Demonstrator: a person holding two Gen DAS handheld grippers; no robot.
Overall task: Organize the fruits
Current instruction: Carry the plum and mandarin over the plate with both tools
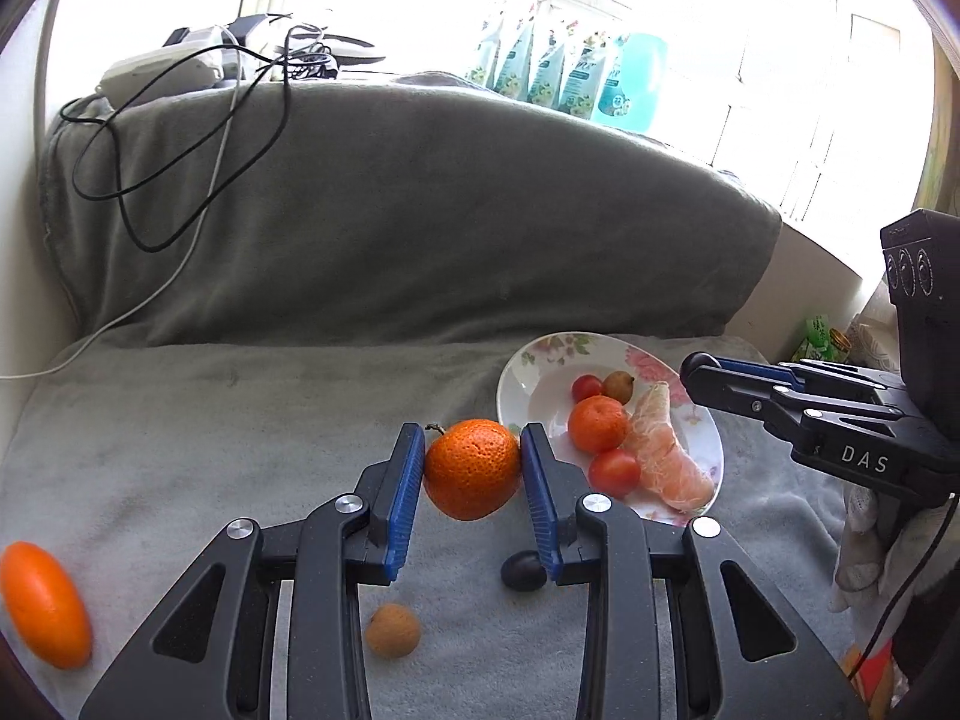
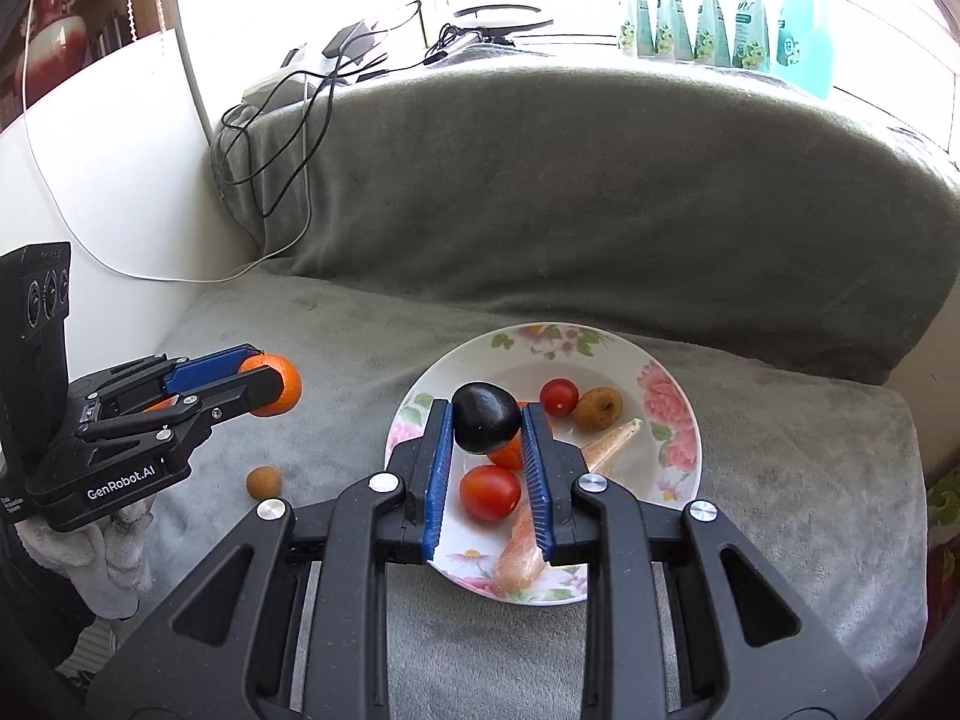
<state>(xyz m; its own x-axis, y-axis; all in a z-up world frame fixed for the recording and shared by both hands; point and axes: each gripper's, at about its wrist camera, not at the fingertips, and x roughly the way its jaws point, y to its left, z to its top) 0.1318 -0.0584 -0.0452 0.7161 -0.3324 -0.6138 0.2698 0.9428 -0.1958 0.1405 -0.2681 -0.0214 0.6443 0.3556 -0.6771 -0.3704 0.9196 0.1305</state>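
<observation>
My left gripper (image 1: 473,456) is shut on an orange tangerine (image 1: 473,468), held above the grey blanket left of the floral plate (image 1: 522,372). In the right wrist view the left gripper (image 2: 264,387) and its tangerine (image 2: 287,390) show at the left. My right gripper (image 2: 486,420) is shut on a dark plum (image 2: 485,418) over the plate (image 2: 672,408). The plate holds a small tangerine (image 1: 597,423), two cherry tomatoes (image 1: 613,471), a brown longan (image 1: 618,386) and a peeled citrus segment (image 1: 666,450). My right gripper (image 1: 699,375) shows side-on at the right.
On the blanket lie an orange kumquat (image 1: 45,603), a brown longan (image 1: 393,630) and a dark plum (image 1: 522,570). The longan also shows in the right wrist view (image 2: 264,483). A grey cushion back (image 1: 420,210) rises behind, with cables (image 1: 150,180) on it. Bottles (image 1: 570,72) line the windowsill.
</observation>
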